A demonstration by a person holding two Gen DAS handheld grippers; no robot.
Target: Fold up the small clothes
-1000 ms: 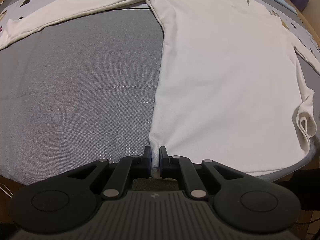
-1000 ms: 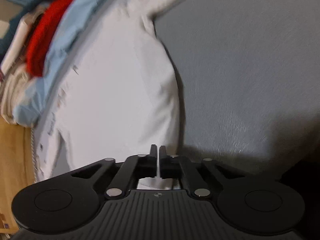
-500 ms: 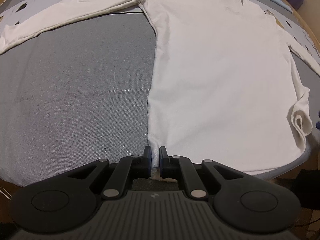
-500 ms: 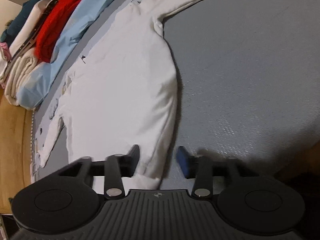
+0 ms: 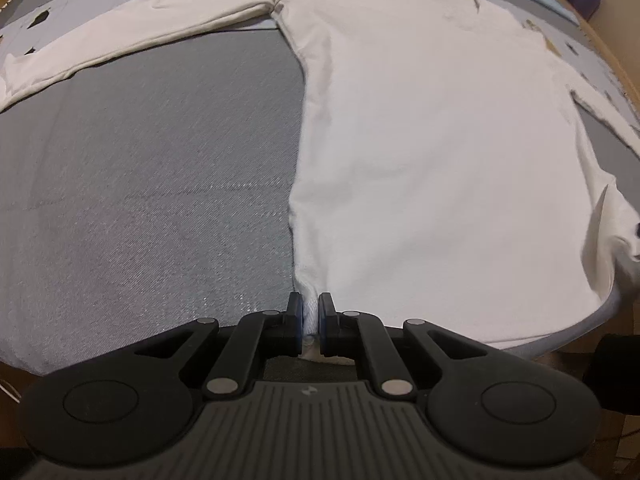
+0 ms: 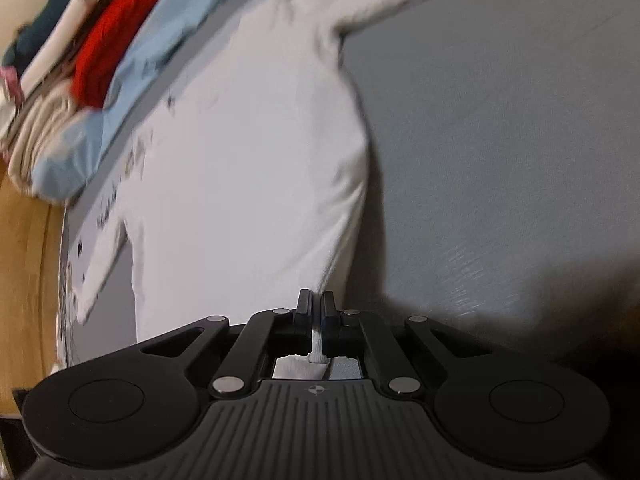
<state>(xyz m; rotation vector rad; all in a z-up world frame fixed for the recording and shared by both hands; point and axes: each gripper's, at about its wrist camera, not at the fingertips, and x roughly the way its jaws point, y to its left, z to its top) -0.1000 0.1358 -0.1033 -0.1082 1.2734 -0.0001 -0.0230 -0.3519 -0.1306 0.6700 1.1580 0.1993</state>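
Note:
A white long-sleeved shirt [image 5: 432, 152] lies spread flat on a grey mat [image 5: 152, 184], both sleeves stretched out. My left gripper [image 5: 310, 308] is shut on the shirt's near left hem corner. In the right wrist view the same shirt [image 6: 248, 184] runs away from me, blurred. My right gripper [image 6: 317, 308] is shut on the shirt's other hem corner, with white cloth pinched between the pads. That corner is lifted and curled at the far right of the left wrist view [image 5: 612, 232].
A pile of folded clothes [image 6: 68, 76], red, light blue, beige and dark teal, lies at the far left beyond the shirt. A wooden surface [image 6: 28, 264] borders the mat on the left. The mat's near edge [image 5: 560, 332] is close to both grippers.
My right gripper, open around the hem corner half a second ago, has shut on it. The left gripper stays shut on its corner. The shirt's right hem corner has lifted slightly.

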